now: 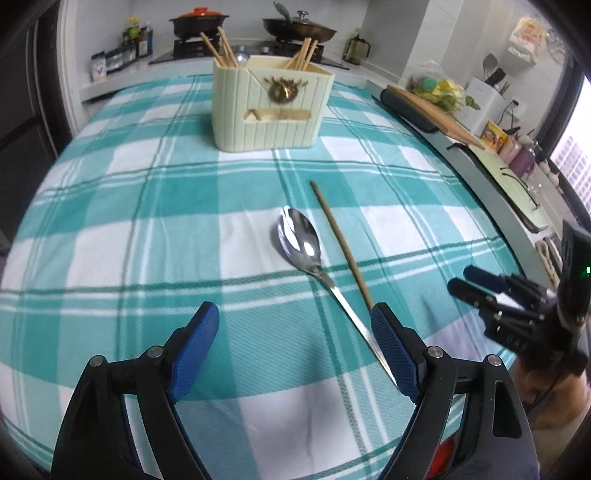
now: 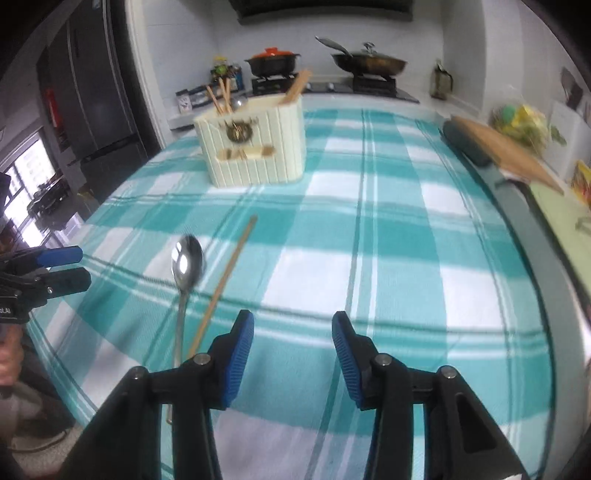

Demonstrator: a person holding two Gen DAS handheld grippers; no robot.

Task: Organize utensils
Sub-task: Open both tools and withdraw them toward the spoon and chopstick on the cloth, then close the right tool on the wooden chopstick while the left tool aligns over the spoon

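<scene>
Hovering over the checked teal-and-white tablecloth (image 1: pixel 147 258), the left gripper (image 1: pixel 295 321) has its blue-padded jaws spread wide with nothing between them; only cloth shows in the gap. The handle of a metal spoon (image 1: pixel 301 242) runs under its right finger (image 1: pixel 393 350), though whether the pad touches the handle I cannot tell. The right gripper (image 2: pixel 293 332) sits beside it, jaws partly spread and also empty, above bare cloth just to the right of the utensils.

Just beyond the fingertips, the spoon lies flat on the cloth, bowl pointing away and facing up. A single wooden chopstick (image 1: pixel 341 245) lies close alongside it on the right, nearly parallel but not touching the bowl.

Farther back, near the middle of the table, stands a cream ribbed utensil holder (image 1: pixel 271 107), upright, with several chopsticks (image 1: pixel 221 48) leaning out of its left and right compartments.

Along the right edge of the table lies a wooden cutting board (image 1: pixel 432 110). Behind the table, a stove carries a black pot with an orange lid (image 1: pixel 199 20) and a lidded frying pan (image 1: pixel 299 26).
</scene>
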